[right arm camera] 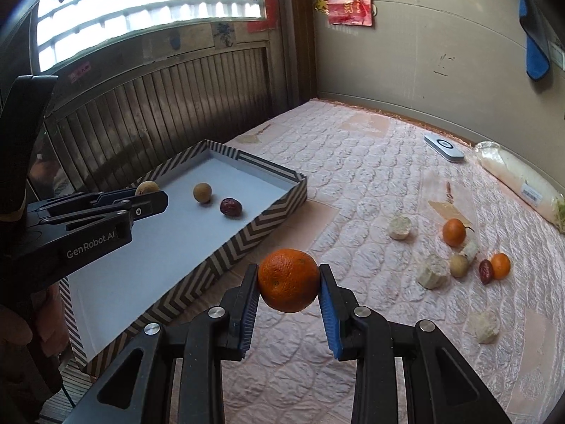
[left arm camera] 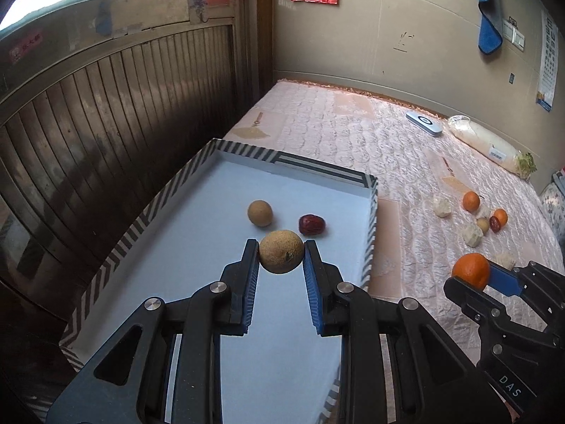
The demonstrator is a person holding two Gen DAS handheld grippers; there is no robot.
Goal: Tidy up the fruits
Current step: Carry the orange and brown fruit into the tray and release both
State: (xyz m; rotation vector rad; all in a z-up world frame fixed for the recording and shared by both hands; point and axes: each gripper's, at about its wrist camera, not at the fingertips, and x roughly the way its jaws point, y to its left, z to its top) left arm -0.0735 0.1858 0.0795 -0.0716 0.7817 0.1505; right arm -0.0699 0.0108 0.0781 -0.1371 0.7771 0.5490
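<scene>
The left gripper (left arm camera: 281,251) pinches a tan round fruit (left arm camera: 281,251) over the striped tray (left arm camera: 319,166) — seemingly to drop it beside the two inside — while the right gripper (right arm camera: 288,280) clamps an orange (right arm camera: 288,280) just outside the tray.

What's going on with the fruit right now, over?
Left gripper shut on tan fruit over tray. Right gripper shut on orange above mattress, beside tray. Nothing in the way.
</scene>
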